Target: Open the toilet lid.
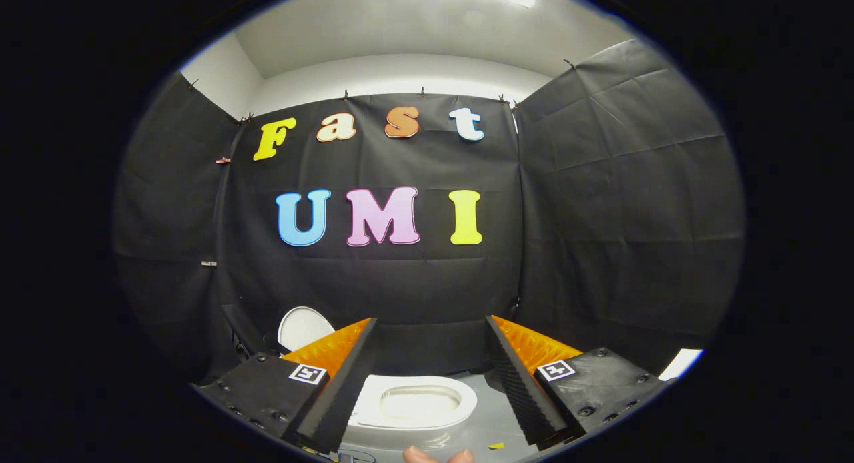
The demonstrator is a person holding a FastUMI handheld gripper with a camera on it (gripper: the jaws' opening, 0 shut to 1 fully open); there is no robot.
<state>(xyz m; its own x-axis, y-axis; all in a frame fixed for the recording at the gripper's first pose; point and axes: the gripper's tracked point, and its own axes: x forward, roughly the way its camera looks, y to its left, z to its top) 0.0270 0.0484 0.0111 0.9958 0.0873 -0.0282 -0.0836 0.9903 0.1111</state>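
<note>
Toilet bowl (417,403) stands on the grey floor (494,423) low between the two fingers; its white seat ring is exposed and the hollow inside looks pale, with nothing distinct in it. Gripper (430,383) is held above the bowl with its fingers spread wide apart, pinching nothing, and two fingertips of a person's hand (437,455) show just beneath it. Toilet lid (303,327) is a white oval raised upright against the black cloth wall (413,283), beyond the left finger.
</note>
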